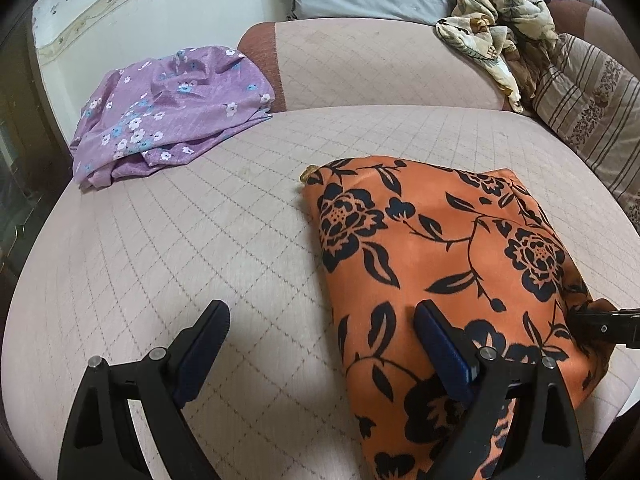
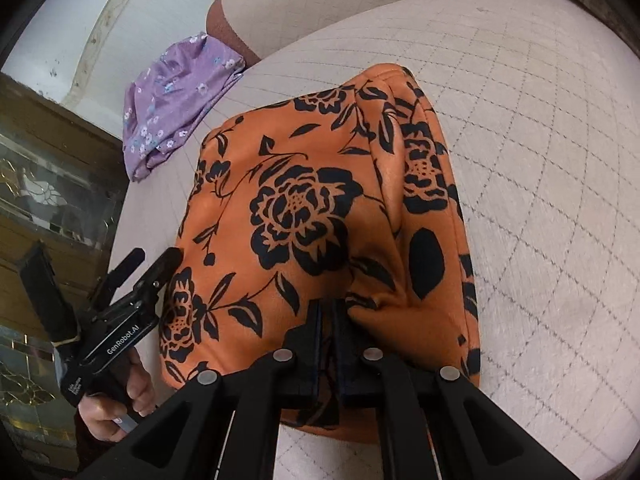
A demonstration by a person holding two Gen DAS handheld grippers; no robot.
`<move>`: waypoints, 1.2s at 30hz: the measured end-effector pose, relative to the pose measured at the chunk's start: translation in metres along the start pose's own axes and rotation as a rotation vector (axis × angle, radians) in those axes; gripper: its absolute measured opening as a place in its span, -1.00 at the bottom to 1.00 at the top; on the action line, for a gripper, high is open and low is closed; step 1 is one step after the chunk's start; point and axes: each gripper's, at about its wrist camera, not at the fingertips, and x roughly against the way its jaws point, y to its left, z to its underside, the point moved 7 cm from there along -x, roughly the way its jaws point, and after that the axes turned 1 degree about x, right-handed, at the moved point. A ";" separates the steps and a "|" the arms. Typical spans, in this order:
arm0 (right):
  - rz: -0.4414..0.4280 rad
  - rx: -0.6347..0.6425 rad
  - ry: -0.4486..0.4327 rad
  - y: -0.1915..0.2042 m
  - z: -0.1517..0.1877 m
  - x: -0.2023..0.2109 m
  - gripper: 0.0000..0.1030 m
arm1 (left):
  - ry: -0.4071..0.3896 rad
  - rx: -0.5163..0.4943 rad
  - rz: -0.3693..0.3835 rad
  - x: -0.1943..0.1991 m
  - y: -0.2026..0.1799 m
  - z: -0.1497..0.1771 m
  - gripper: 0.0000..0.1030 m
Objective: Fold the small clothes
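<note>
An orange garment [image 2: 304, 216] with a black flower print is seen lying on a quilted pink sofa seat [image 1: 200, 232], near its front edge, already doubled over into a rough rectangle. The right gripper [image 2: 326, 344] is pointed steeply downward, and its jaws are pinched tight on the garment's near edge, where the cloth is gathered into a ridge. The left gripper [image 1: 320, 344] is held just beside the garment's left edge, angled down, with its jaws spread wide and nothing between them; one finger is over the print, the other over bare seat. A hand [image 2: 116, 408] is seen grasping the left gripper's handle.

A fold appears to be under way. Next, the pinched edge would likely need carrying across, with the free side steadied.

A purple flowered garment [image 1: 172, 108] is left crumpled at the seat's far left corner, and further crumpled cloth [image 1: 492, 36] is seen on the backrest.
</note>
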 end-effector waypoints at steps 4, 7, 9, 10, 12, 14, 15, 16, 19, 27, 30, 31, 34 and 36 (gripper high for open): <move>0.000 -0.017 -0.019 -0.004 0.009 0.004 -0.85 | -0.005 -0.002 -0.010 0.007 0.002 0.006 0.83; 0.028 0.009 -0.026 -0.002 0.019 0.005 -0.86 | -0.004 0.001 -0.012 0.012 0.004 0.013 0.83; 0.037 0.019 -0.028 -0.001 0.024 0.005 -0.86 | -0.003 -0.002 -0.013 0.014 0.005 0.017 0.83; 0.039 0.021 -0.027 -0.001 0.027 0.005 -0.86 | -0.003 -0.004 -0.016 0.015 0.005 0.018 0.83; 0.042 0.025 -0.023 -0.002 0.033 0.005 -0.86 | -0.002 -0.005 -0.018 0.015 0.006 0.019 0.83; 0.057 0.037 -0.022 -0.002 0.037 0.005 -0.86 | 0.000 -0.005 -0.022 0.016 0.006 0.020 0.83; 0.065 0.046 -0.023 -0.003 0.039 0.005 -0.86 | 0.000 -0.006 -0.023 0.016 0.006 0.020 0.83; 0.071 0.051 -0.024 -0.002 0.040 0.004 -0.86 | 0.000 -0.008 -0.025 0.016 0.006 0.021 0.83; 0.082 0.057 -0.026 -0.001 0.045 0.005 -0.86 | 0.001 -0.015 -0.030 0.017 0.005 0.025 0.83; 0.075 0.054 0.001 -0.001 0.042 0.007 -0.87 | 0.006 -0.015 -0.032 0.016 0.006 0.030 0.83; 0.049 0.046 -0.007 0.004 0.033 0.016 -0.84 | 0.003 -0.019 -0.036 0.016 0.005 0.030 0.83; 0.035 0.053 -0.030 0.007 0.029 0.022 -0.82 | 0.004 -0.020 -0.036 0.016 0.005 0.030 0.83; -0.022 0.072 -0.131 0.018 0.018 0.041 -0.82 | 0.003 -0.025 -0.041 0.016 0.003 0.029 0.83; -0.031 0.085 -0.178 0.024 0.014 0.047 -0.82 | 0.002 -0.027 -0.041 0.016 0.002 0.029 0.83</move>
